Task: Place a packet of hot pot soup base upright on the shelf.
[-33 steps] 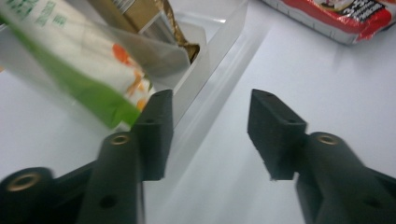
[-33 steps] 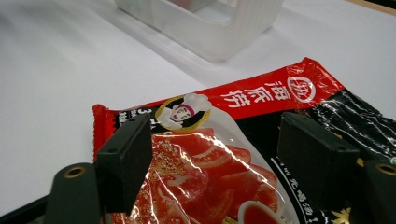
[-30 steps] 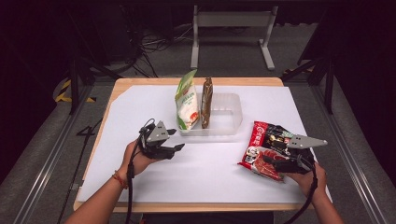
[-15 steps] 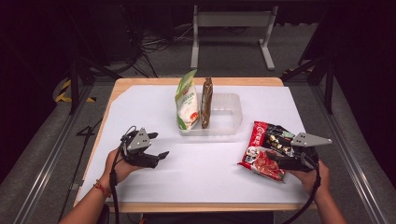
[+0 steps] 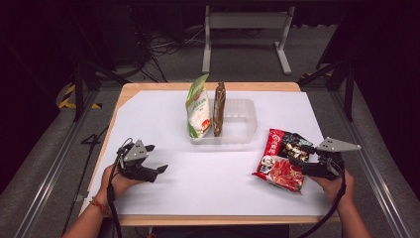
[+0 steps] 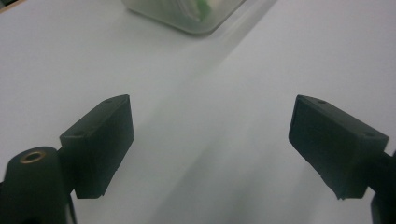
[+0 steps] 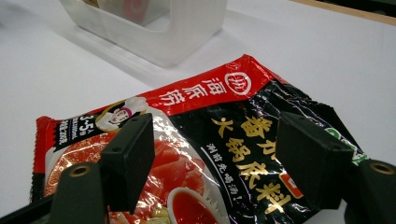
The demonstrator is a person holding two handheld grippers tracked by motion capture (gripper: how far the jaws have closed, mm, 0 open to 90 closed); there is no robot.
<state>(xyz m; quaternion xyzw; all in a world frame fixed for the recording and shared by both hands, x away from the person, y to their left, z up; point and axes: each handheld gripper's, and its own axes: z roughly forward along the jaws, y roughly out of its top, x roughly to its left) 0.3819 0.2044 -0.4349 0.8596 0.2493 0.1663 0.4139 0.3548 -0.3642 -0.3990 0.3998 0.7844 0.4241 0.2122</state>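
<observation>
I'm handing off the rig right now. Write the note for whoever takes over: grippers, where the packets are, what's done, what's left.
Left gripper: jaws have just been opening, nothing between them, low over bare white table cover at front left.
Right gripper: open, jaws hovering over the red and black packet, not gripping it.
Clear bin: mid table, holds the green and white pouch and the brown packet, both standing on edge at its left end.
Done: two packets binned.
Left, probably: grip the red and black packet, which lies flat at front right, and stand it in the bin's free right part.
</observation>
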